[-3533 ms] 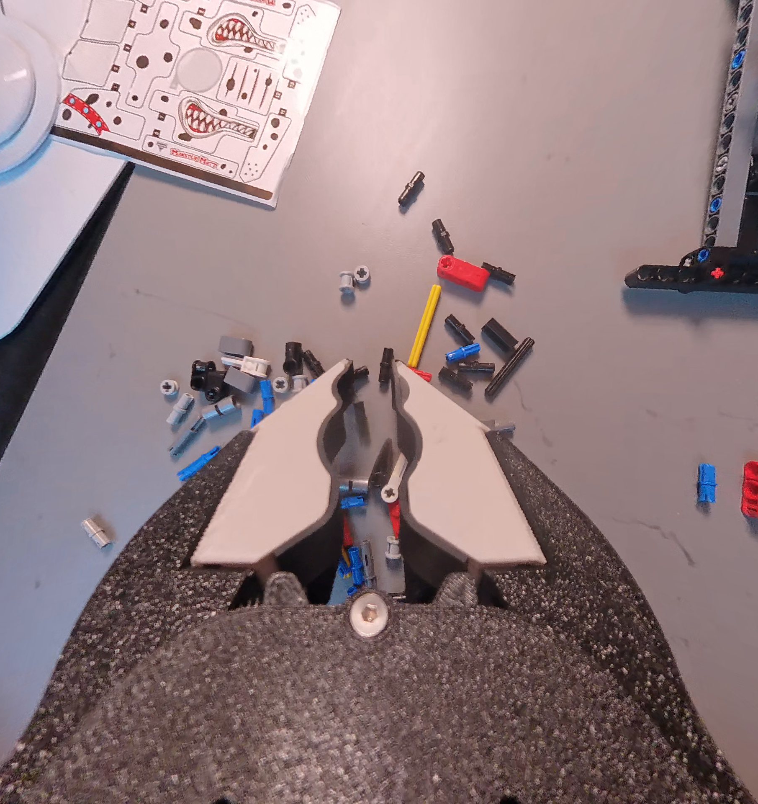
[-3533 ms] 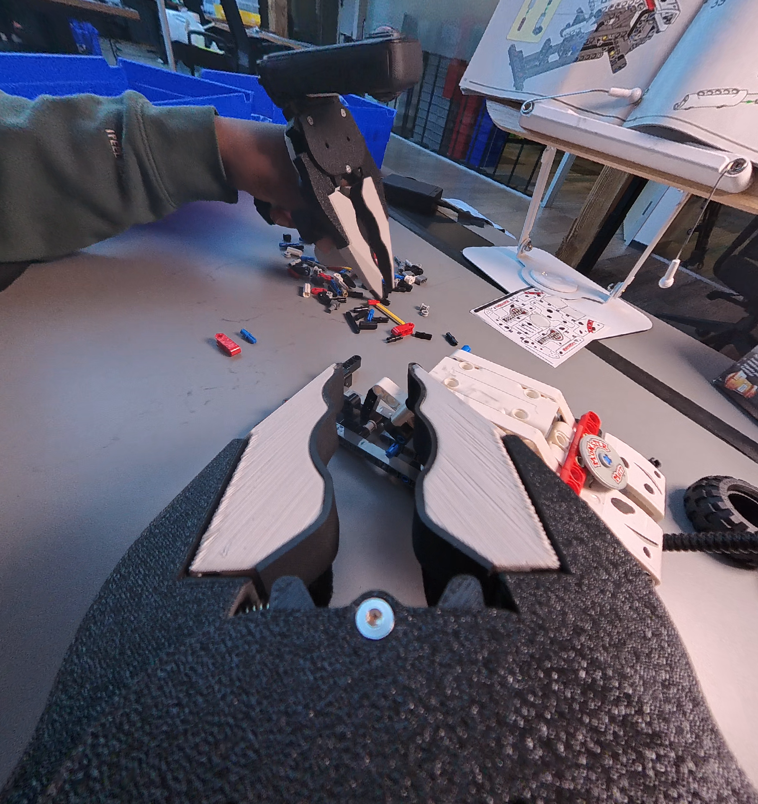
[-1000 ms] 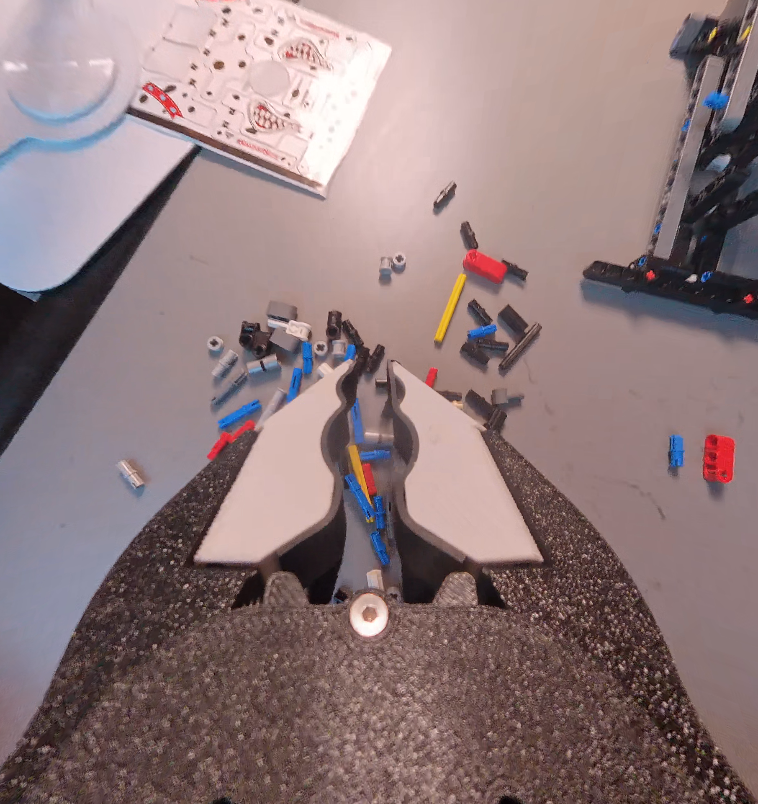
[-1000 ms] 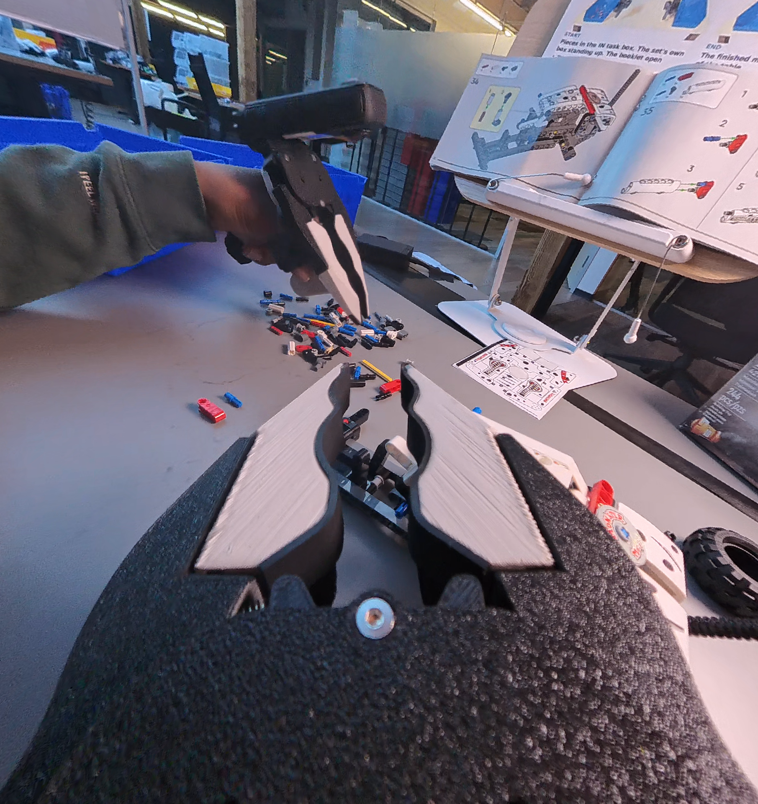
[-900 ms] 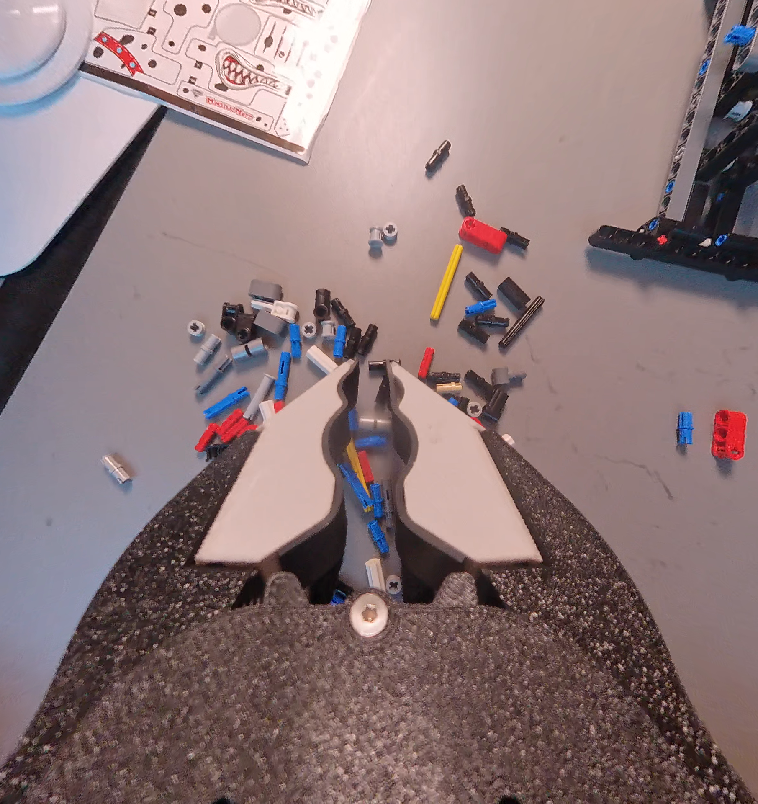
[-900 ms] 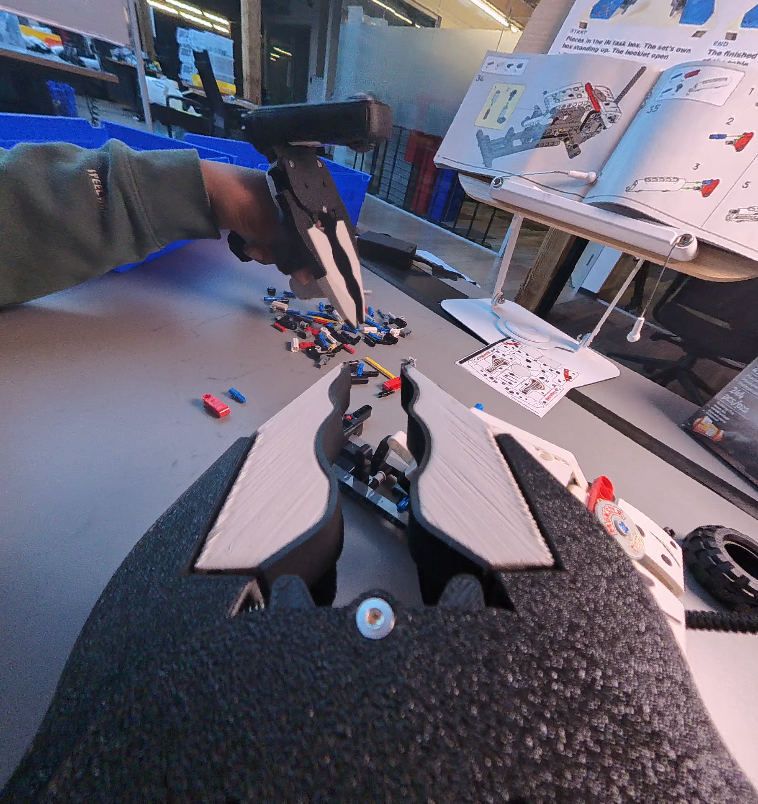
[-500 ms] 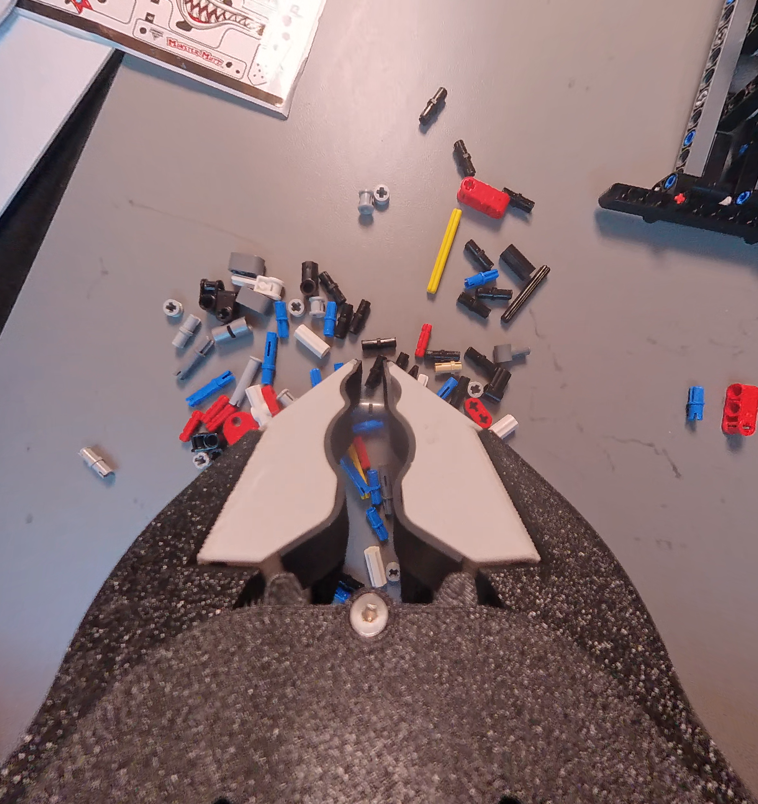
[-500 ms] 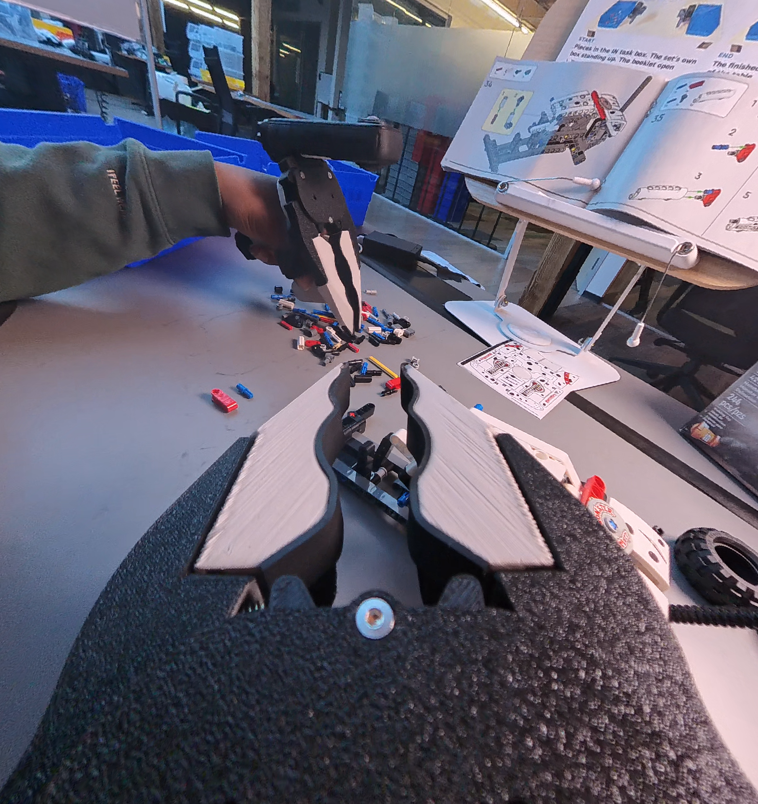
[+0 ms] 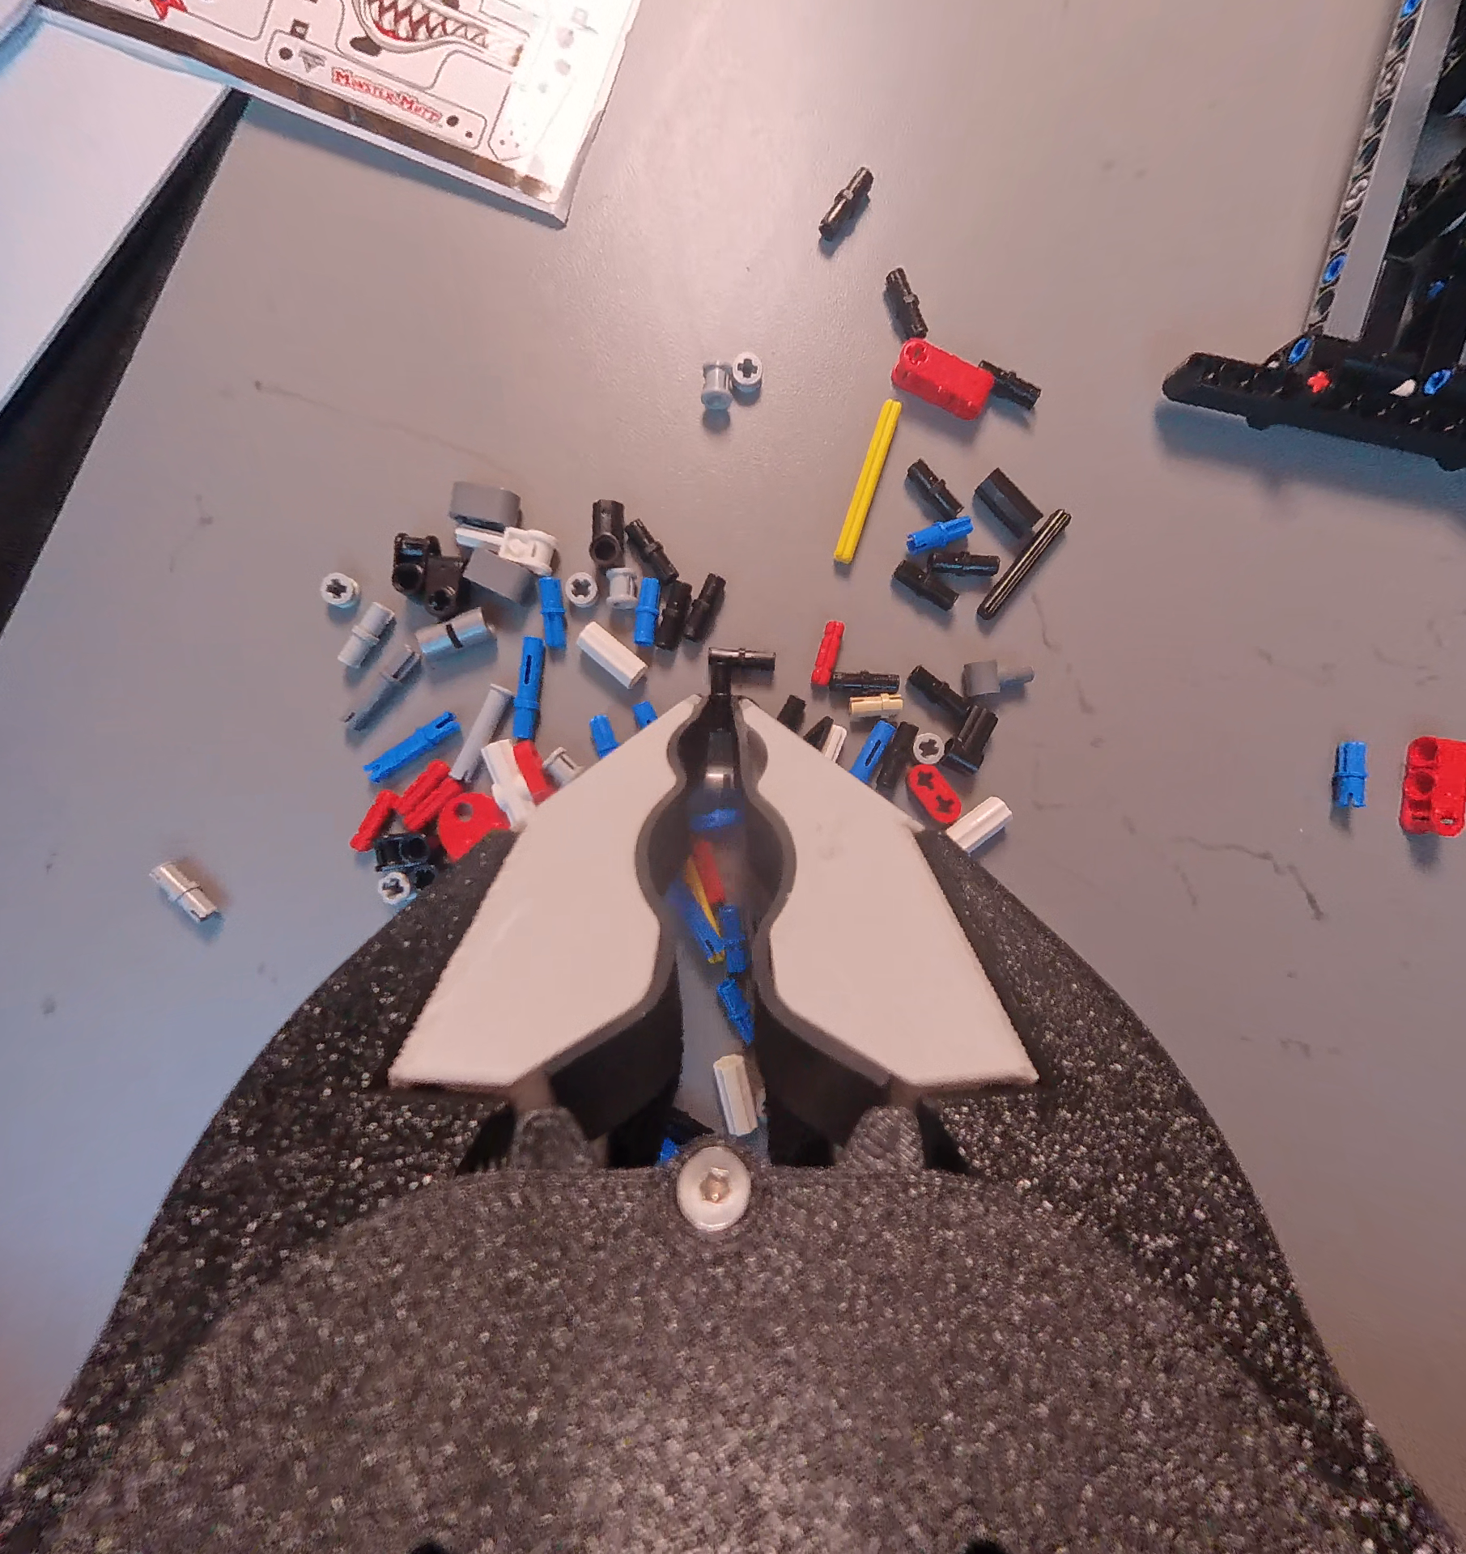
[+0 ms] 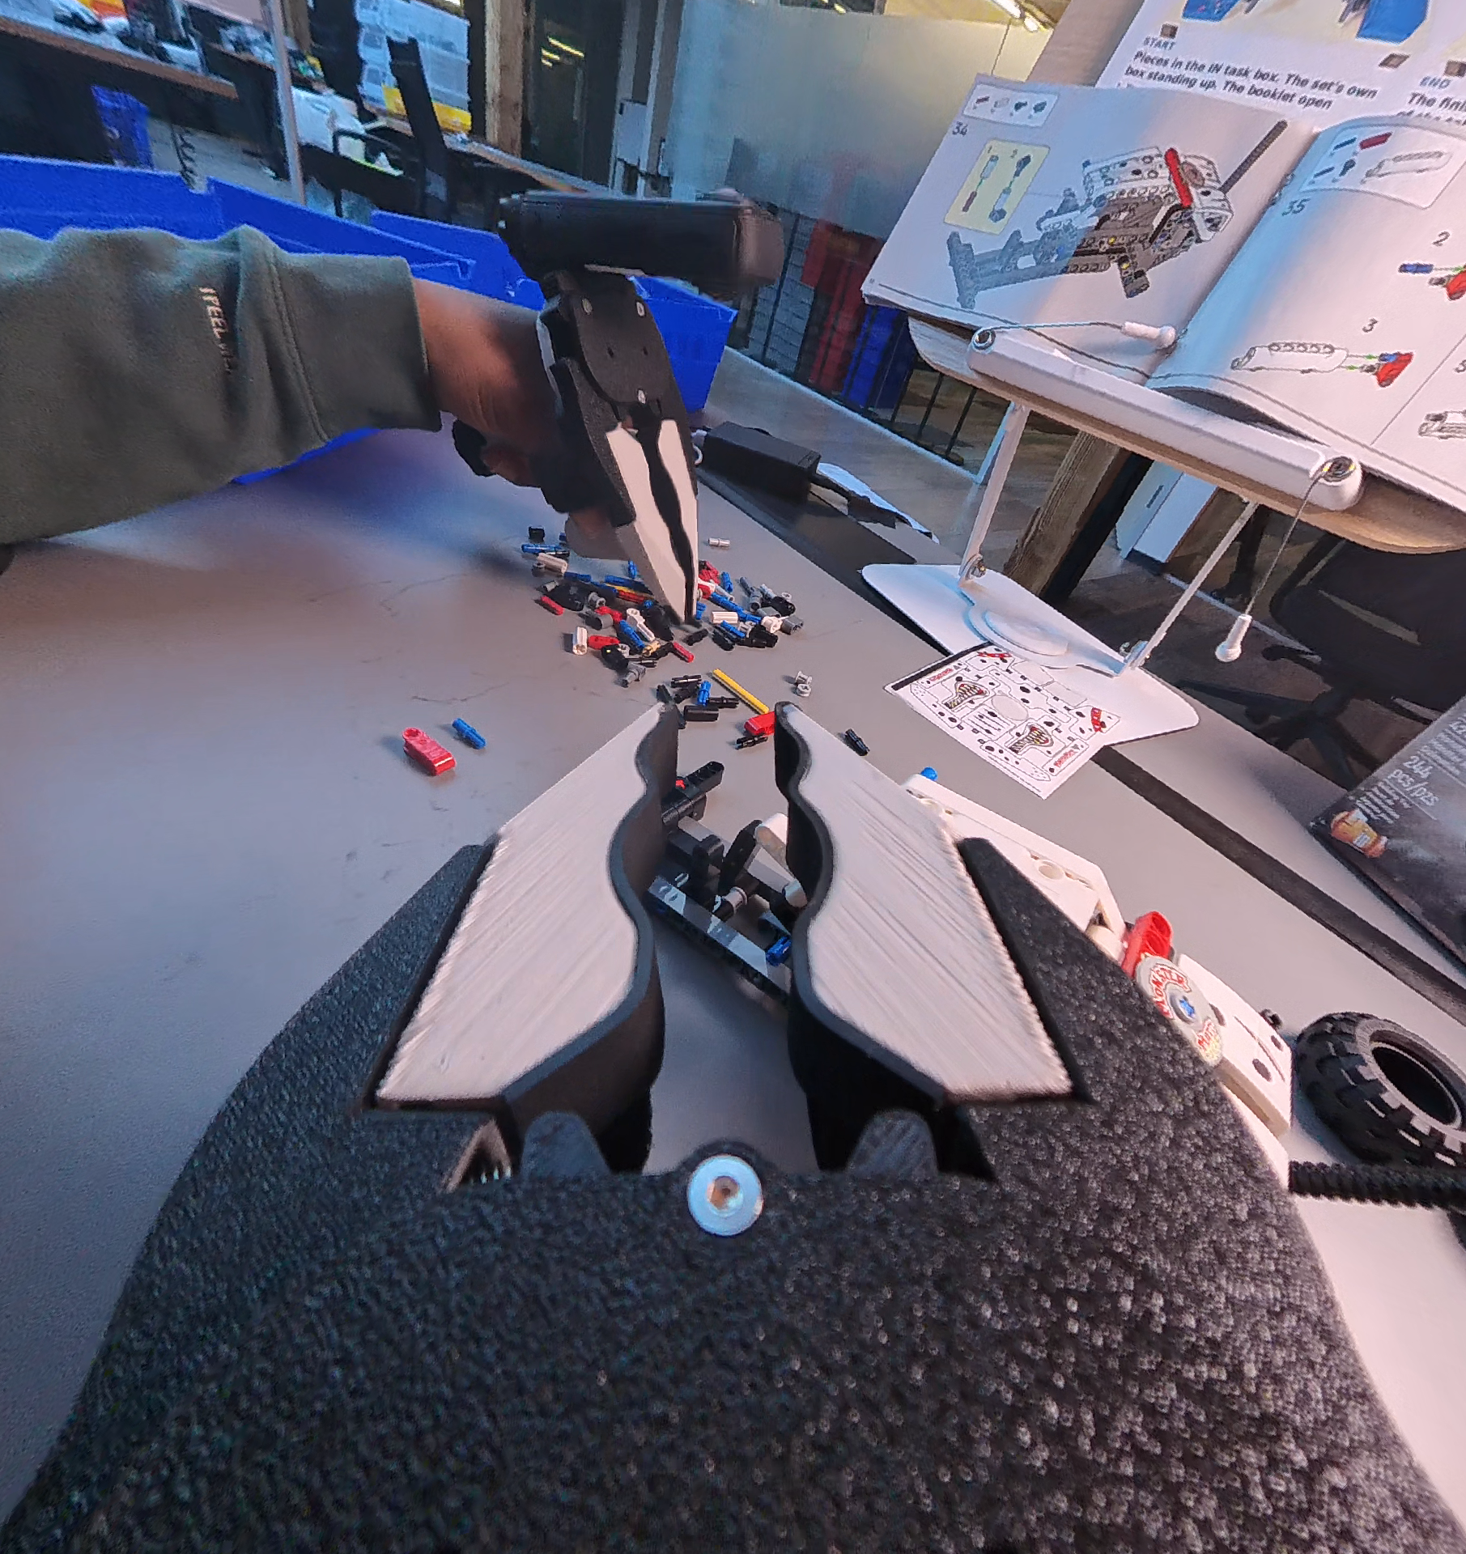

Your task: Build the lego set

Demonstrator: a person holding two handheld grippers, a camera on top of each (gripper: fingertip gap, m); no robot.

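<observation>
Left tool (image 9: 719, 705) clamped on a black pin (image 9: 727, 673) above the parts pile (image 9: 544, 639); right tool (image 10: 725, 723) apart over the chassis (image 10: 729, 891)

Both pictures are bright and evenly lit from above. The grey table (image 9: 1133, 925) shows soft, short shadows under the small pieces. A white glare lies on the sticker sheet (image 9: 426, 59) at the top edge of the left wrist view. The wide lens bends straight lines near the edges. In the right wrist view the far background is dim and slightly blurred.
</observation>
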